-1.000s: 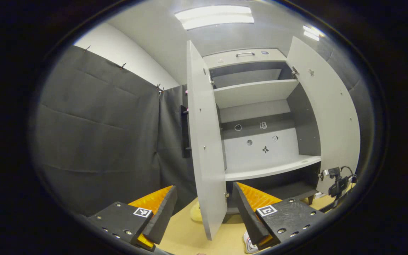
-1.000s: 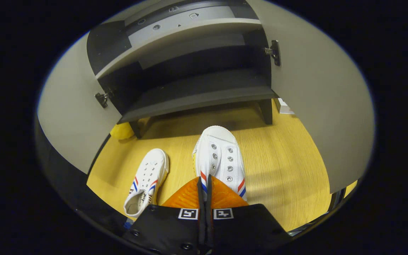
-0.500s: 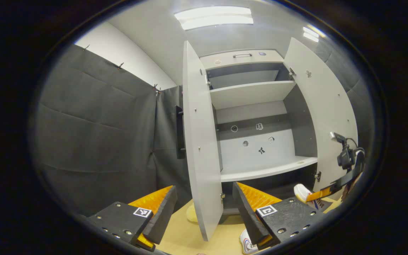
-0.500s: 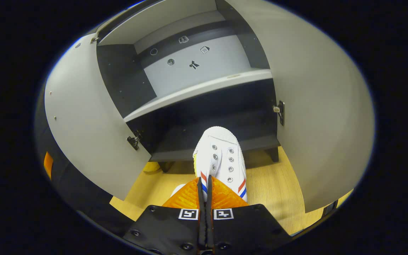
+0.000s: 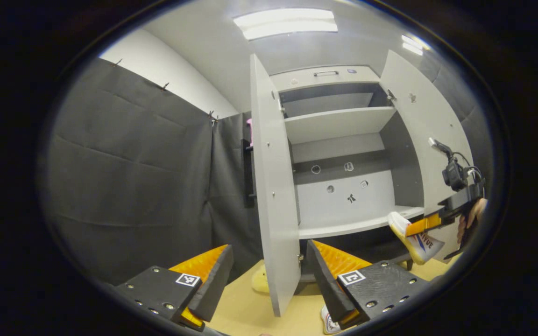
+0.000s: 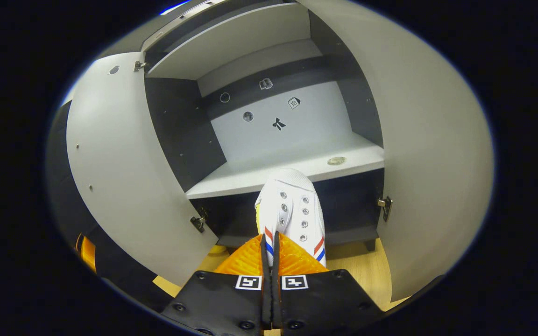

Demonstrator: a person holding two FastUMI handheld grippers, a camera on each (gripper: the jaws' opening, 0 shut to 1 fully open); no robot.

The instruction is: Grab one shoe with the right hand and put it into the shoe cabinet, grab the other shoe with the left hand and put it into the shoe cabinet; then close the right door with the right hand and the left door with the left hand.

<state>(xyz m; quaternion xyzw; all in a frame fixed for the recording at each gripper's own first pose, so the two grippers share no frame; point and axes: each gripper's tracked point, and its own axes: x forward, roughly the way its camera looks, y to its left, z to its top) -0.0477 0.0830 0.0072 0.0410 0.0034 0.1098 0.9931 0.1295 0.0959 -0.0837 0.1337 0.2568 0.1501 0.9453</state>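
Two doors stand wide on the shoe cabinet (image 5: 339, 121), which leaves the shelves free to reach. Furthest left in the left gripper view is the left door (image 5: 273, 186), seen nearly edge-on. The left gripper (image 5: 269, 275) hangs low before it with its fingers spread wide and nothing between them, probably waiting its turn. Low by its right finger, a bit of the second shoe (image 5: 328, 322) lies on the wooden floor (image 5: 245, 312), so that one is not yet picked up. Further right is the middle shelf (image 5: 357, 224), and at the far right the right gripper (image 5: 418, 227) carries the white shoe (image 5: 418, 240) up toward it, in front of the right door (image 5: 418, 116).

From the right gripper view, the right gripper (image 6: 270, 254) has its fingers closed tight on the heel end of the white shoe (image 6: 290, 205), toe pointing forward at the shelf edge (image 6: 287, 175). Held from behind like this, I judge, the toe can slide in first
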